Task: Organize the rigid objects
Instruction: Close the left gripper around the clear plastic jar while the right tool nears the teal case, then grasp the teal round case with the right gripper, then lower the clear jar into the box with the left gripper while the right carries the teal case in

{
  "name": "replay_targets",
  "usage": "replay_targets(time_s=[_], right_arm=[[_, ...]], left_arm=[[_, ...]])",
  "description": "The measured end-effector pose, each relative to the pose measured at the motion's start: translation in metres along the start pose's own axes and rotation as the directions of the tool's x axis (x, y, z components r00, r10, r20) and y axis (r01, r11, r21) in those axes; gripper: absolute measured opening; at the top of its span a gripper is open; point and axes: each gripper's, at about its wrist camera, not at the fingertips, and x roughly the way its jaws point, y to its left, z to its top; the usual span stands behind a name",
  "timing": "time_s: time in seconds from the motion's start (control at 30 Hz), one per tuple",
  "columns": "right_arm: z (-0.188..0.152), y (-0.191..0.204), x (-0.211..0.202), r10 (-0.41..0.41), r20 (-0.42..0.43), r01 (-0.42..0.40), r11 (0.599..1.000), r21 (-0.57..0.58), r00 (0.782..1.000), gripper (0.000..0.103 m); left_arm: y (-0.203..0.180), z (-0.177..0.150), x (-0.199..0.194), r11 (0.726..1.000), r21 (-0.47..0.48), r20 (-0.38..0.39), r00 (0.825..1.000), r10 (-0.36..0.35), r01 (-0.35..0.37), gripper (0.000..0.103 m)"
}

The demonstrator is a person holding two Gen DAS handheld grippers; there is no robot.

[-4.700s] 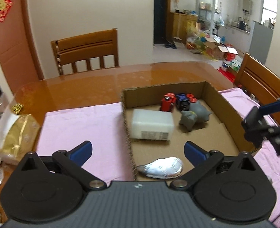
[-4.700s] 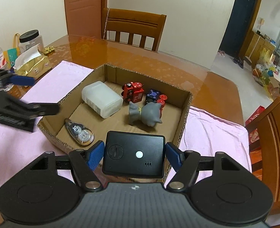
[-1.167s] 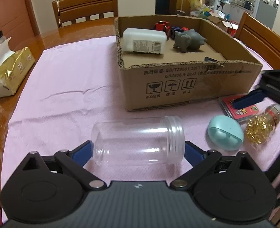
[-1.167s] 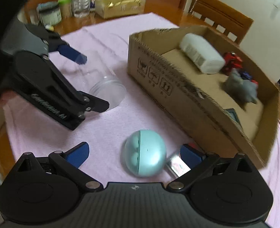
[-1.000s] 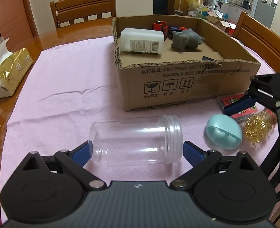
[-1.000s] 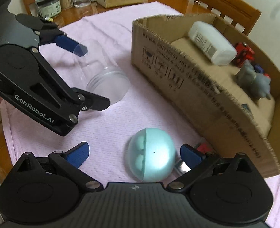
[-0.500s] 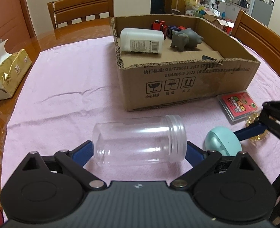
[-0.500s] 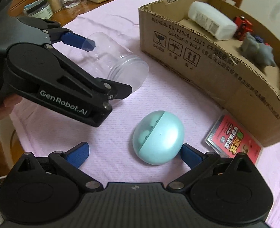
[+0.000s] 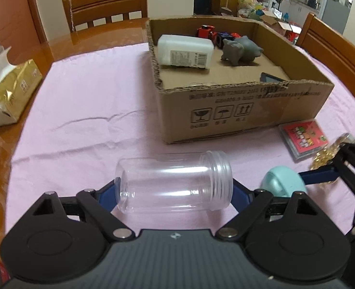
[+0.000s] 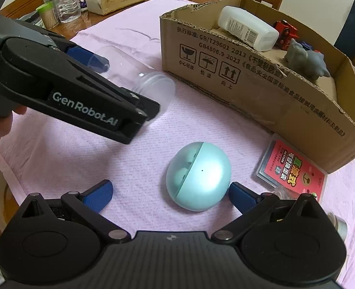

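A clear plastic jar point(image 9: 175, 183) lies on its side on the pink cloth, crosswise between the fingers of my left gripper point(image 9: 173, 193). The jaws are closing, and both blue pads touch the jar's two ends. In the right wrist view the left gripper point(image 10: 122, 84) spans the jar point(image 10: 150, 84). A teal egg-shaped case point(image 10: 199, 175) lies between the fingers of my right gripper point(image 10: 169, 197), which is open; the right pad is close to it and the left pad stands apart. The cardboard box point(image 9: 225, 89) holds a white bottle point(image 9: 185, 51), a grey toy animal point(image 9: 240, 50), toy cars and a black device.
A red card case point(image 9: 304, 138) and a small bottle of gold beads point(image 9: 326, 156) lie in front of the box's right corner. A gold tissue pack point(image 9: 11, 91) sits at the table's left edge. Water bottles point(image 10: 66, 0) stand beyond the cloth. Wooden chairs ring the table.
The left pads have drawn in onto the jar's ends. The right gripper has rolled and shifted, so the teal case lies nearer its right pad and the card case shows.
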Motion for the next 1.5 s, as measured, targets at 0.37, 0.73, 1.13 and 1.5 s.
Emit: replay_targets(time_s=[0.37, 0.73, 1.13, 1.5], right_arm=[[0.007, -0.004, -0.002, -0.041, 0.034, 0.039, 0.997, 0.067, 0.999, 0.087], [0.005, -0.015, -0.009, -0.078, 0.028, 0.074, 0.989, 0.126, 0.997, 0.059], [0.012, -0.016, -0.013, -0.066, 0.014, 0.064, 0.994, 0.086, 0.998, 0.059], [0.026, -0.034, -0.060, -0.040, 0.050, 0.039, 0.999, 0.027, 0.998, 0.059]], left_arm=[[0.035, -0.002, -0.003, 0.998, -0.052, -0.017, 0.999, 0.046, -0.046, 0.090], [0.027, 0.001, -0.003, 1.000, 0.005, -0.014, 1.000, 0.024, -0.024, 0.090], [0.018, 0.014, -0.026, 0.993, 0.104, -0.043, 0.998, -0.042, 0.047, 0.090], [0.008, 0.046, -0.071, 0.979, 0.181, -0.020, 0.996, -0.088, 0.090, 0.090]])
